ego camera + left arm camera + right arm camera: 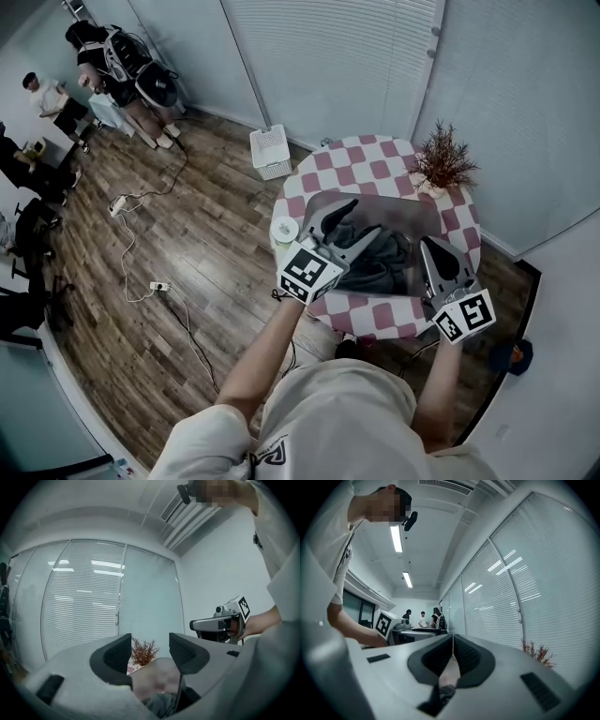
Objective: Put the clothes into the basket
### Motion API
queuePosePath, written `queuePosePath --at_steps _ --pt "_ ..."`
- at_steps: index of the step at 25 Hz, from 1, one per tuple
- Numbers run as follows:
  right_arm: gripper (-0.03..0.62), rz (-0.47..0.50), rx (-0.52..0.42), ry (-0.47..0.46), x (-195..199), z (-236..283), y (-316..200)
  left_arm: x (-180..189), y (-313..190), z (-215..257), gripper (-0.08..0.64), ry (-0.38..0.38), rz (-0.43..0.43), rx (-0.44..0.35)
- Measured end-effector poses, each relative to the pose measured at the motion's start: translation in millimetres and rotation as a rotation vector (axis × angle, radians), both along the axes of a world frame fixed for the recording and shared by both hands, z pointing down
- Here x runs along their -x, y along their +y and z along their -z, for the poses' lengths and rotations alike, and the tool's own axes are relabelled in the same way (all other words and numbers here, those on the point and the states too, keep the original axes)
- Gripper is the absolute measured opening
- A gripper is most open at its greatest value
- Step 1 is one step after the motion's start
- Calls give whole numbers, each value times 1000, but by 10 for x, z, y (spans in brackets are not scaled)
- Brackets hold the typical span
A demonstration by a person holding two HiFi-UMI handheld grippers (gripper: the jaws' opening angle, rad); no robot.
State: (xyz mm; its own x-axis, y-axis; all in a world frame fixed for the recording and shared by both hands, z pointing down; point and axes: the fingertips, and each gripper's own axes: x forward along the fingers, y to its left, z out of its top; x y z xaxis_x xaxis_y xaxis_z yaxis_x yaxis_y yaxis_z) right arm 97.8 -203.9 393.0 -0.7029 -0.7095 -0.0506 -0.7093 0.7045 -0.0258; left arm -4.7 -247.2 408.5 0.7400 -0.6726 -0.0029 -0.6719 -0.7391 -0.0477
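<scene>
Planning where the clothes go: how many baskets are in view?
1: a white basket on the wooden floor, just beyond the far-left edge of the checkered table. Others may be hidden.

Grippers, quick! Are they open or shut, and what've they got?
Left gripper: jaws apart, pale cloth between them; grip cannot be told.
Right gripper: shut; holding anything cannot be told.

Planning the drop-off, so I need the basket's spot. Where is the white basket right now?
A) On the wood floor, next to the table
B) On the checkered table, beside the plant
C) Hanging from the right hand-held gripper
A: the head view shows the white basket standing on the wood floor just off the edge of the checkered table, while the dark clothes lie on the table.
</scene>
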Motion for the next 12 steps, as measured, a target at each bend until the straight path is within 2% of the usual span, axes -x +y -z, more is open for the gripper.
queuePosePath --at_steps 5,10,12 --pt "23 21 -3 -1 24 65 -62 36 29 57 221 39 33 3" --pt "23 5 3 -25 49 76 -61 101 111 100 116 104 47 8" --pt "23 -5 8 -22 79 61 -35 120 158 95 97 115 44 14"
